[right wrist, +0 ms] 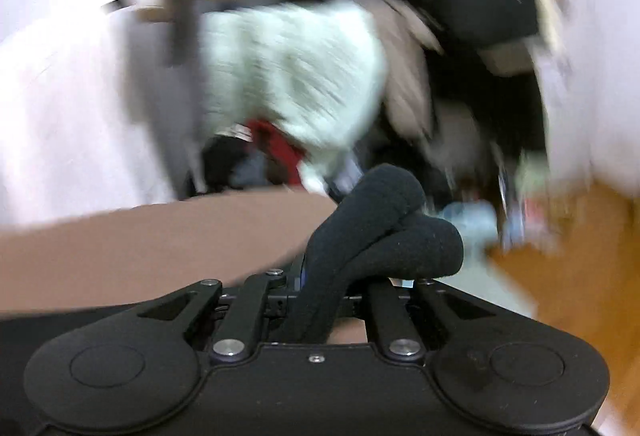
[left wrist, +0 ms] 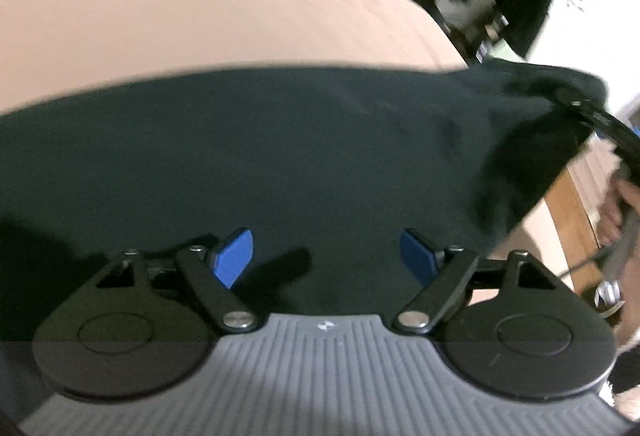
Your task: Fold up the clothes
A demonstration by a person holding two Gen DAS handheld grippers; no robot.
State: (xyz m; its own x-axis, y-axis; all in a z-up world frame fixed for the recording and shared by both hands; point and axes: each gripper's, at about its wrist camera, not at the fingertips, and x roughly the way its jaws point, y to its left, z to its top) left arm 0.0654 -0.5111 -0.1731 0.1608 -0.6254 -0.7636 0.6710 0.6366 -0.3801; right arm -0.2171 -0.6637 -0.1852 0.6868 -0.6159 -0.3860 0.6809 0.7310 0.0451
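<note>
- Lying flat on pink table (left wrist: pixel 160 20): dark garment (left wrist: pixel 280 148), spread across near side; its right corner is lifted off the surface.
- L gripper (left wrist: pixel 326 256): jaws wide apart, blue pads (left wrist: pixel 234 256) over the cloth, nothing gripped.
- R gripper (right wrist: pixel 320 276): jaws clamped on a bunched fold of the garment (right wrist: pixel 380 228).
- Background blurred; clothes pile (right wrist: pixel 296 76) behind table.

Blurred clothes pile (right wrist: pixel 296 76), right gripper (right wrist: pixel 320 276) fingertips hidden by dark cloth (right wrist: pixel 380 228)

Left claw (left wrist: pixel 327 256): blue pads (left wrist: pixel 234 256), black arms (silver screws), ribbed grey body.
</note>
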